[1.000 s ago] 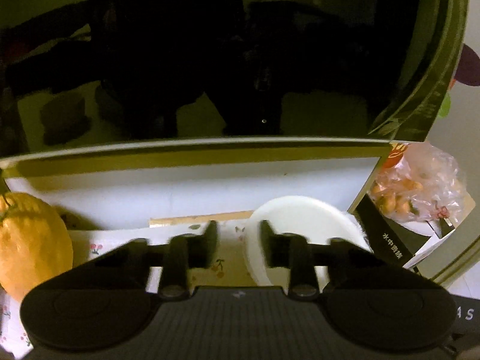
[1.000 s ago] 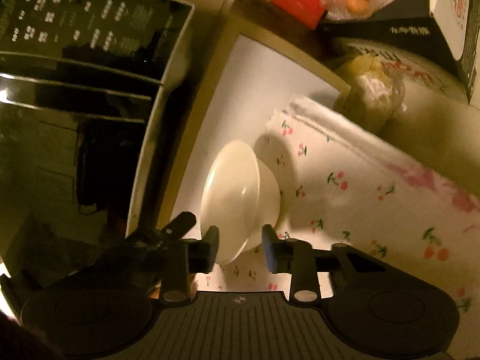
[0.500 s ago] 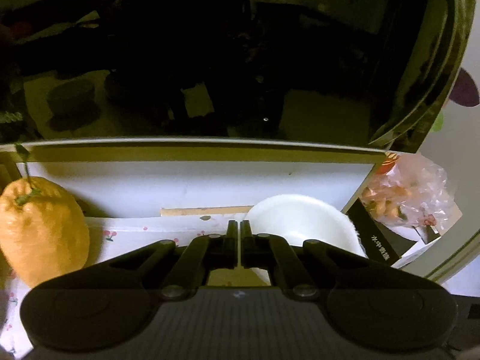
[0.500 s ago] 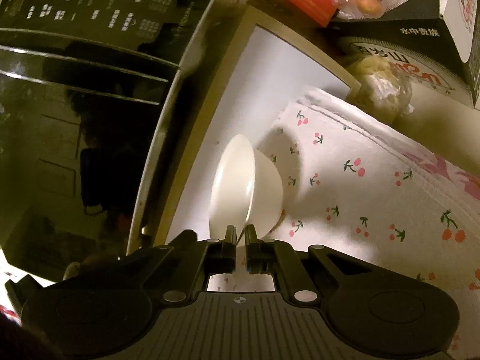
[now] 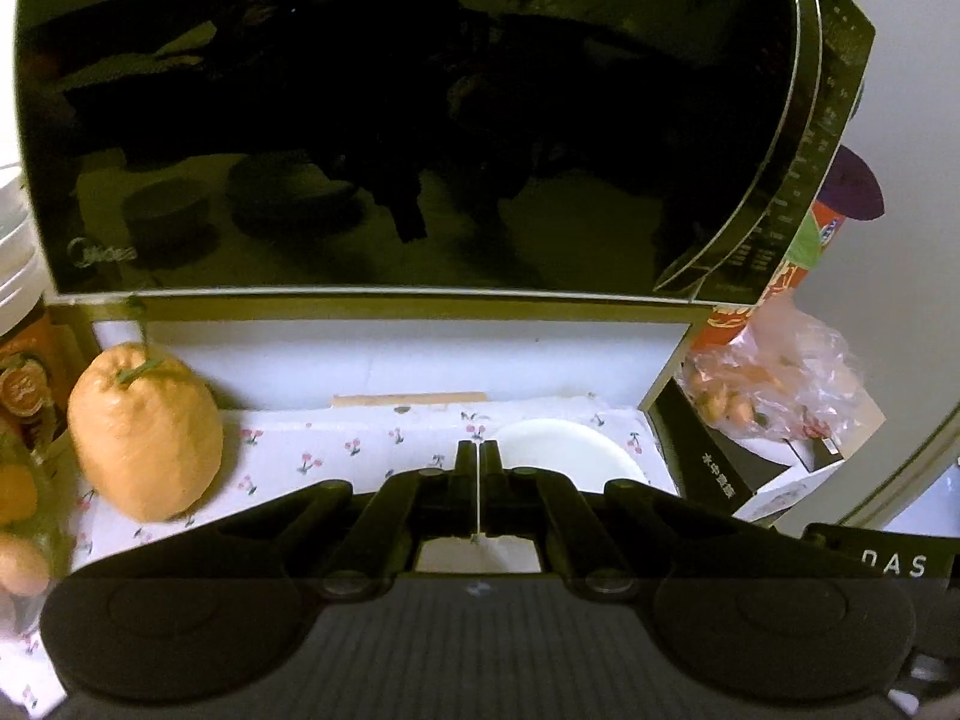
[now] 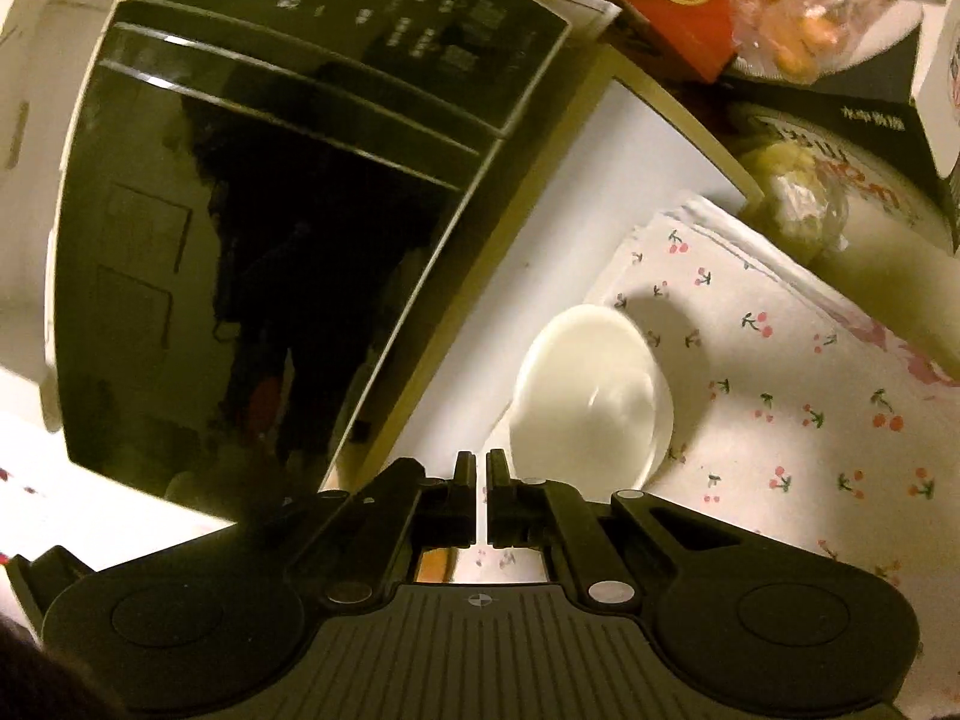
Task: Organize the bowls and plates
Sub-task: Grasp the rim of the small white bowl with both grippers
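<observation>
Bowl [image 6: 591, 396] sits just beyond the right claw [image 6: 480, 474], seemingly untouched; both claws closed, empty, angled downward; left claw [image 5: 478, 459].

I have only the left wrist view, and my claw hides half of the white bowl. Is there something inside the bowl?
Observer: No. The right wrist view looks into the white bowl, and it is empty.
Operator: Does the right claw hold it?
Observer: No. The right claw is shut with nothing between its fingers, and the bowl stands just past its tips.
Operator: What is beyond the cloth on that side?
Observer: A pale lump in clear wrap lies past the far corner of the cherry cloth.
</observation>
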`<state>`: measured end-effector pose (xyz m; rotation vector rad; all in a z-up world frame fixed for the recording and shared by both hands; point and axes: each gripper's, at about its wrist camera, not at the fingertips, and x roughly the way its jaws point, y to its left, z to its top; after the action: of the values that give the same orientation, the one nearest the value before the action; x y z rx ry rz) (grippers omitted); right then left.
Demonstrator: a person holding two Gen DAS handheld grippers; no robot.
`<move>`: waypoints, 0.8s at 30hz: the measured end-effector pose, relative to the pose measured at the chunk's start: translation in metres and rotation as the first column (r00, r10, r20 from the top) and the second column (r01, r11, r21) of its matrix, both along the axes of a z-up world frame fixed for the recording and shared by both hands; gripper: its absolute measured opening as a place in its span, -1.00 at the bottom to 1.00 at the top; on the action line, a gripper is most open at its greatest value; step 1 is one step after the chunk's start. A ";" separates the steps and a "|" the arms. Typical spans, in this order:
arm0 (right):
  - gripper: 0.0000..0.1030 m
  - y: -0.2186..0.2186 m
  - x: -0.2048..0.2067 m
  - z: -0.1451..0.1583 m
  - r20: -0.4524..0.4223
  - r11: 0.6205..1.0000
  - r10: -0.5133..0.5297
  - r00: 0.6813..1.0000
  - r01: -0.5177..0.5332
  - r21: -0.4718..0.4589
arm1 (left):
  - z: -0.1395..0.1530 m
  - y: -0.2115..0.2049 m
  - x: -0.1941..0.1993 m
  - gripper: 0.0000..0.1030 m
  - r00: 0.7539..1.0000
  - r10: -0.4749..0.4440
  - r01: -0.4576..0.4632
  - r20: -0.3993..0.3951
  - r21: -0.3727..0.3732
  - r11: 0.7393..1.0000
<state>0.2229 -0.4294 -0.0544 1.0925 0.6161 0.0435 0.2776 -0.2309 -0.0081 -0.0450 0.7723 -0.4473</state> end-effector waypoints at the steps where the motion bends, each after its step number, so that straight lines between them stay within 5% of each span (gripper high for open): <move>1: -0.93 -0.001 -0.002 0.000 0.001 1.000 0.000 1.000 0.000 -0.002 | 0.000 0.001 -0.001 -0.98 1.000 0.002 -0.002 -0.005 0.004 1.000; 3: -0.81 -0.006 -0.004 -0.001 -0.013 1.000 -0.004 1.000 0.004 0.000 | 0.000 0.001 -0.002 -0.84 1.000 -0.003 0.003 -0.010 0.007 1.000; 5: -0.78 -0.013 -0.005 -0.006 -0.039 1.000 -0.022 0.999 0.022 0.013 | -0.004 0.002 0.000 -0.47 1.000 0.010 -0.010 -0.006 0.002 1.000; 7: -0.54 -0.021 -0.004 -0.014 -0.055 0.998 -0.032 0.998 0.035 0.054 | -0.006 0.002 0.000 -0.12 1.000 0.020 -0.020 0.005 -0.011 1.000; 9: -0.15 -0.027 -0.004 -0.022 -0.053 0.995 -0.052 0.997 0.057 0.085 | -0.012 -0.002 0.005 -0.05 1.000 0.021 -0.020 0.009 -0.008 1.000; 10: -0.11 -0.030 -0.002 -0.025 -0.052 0.994 -0.060 0.997 0.064 0.091 | -0.016 -0.005 0.008 -0.03 1.000 0.014 -0.014 0.007 -0.001 1.000; 18: -0.11 -0.036 0.017 -0.042 -0.070 0.995 -0.087 0.994 0.091 0.045 | -0.055 -0.029 0.035 -0.30 0.999 -0.012 0.013 -0.033 0.037 0.999; 20: -0.16 -0.035 0.023 -0.046 -0.069 0.995 -0.095 0.993 0.097 0.034 | -0.062 -0.031 0.039 -0.60 0.999 -0.024 0.025 -0.032 0.040 0.999; 21: -0.32 -0.035 0.026 -0.047 -0.068 0.995 -0.093 0.993 0.095 0.027 | -0.065 -0.031 0.040 -0.84 0.999 -0.033 0.034 -0.035 0.033 0.999; 24: -0.83 -0.030 0.034 -0.049 -0.079 0.998 -0.059 0.995 0.059 0.002 | -0.067 -0.026 0.038 -0.87 0.998 -0.049 0.050 -0.029 0.006 0.999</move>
<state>0.2568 -0.4595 -0.1039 1.1201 0.6544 -0.0496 0.3158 -0.2573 -0.0754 -0.0265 0.8050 -0.4921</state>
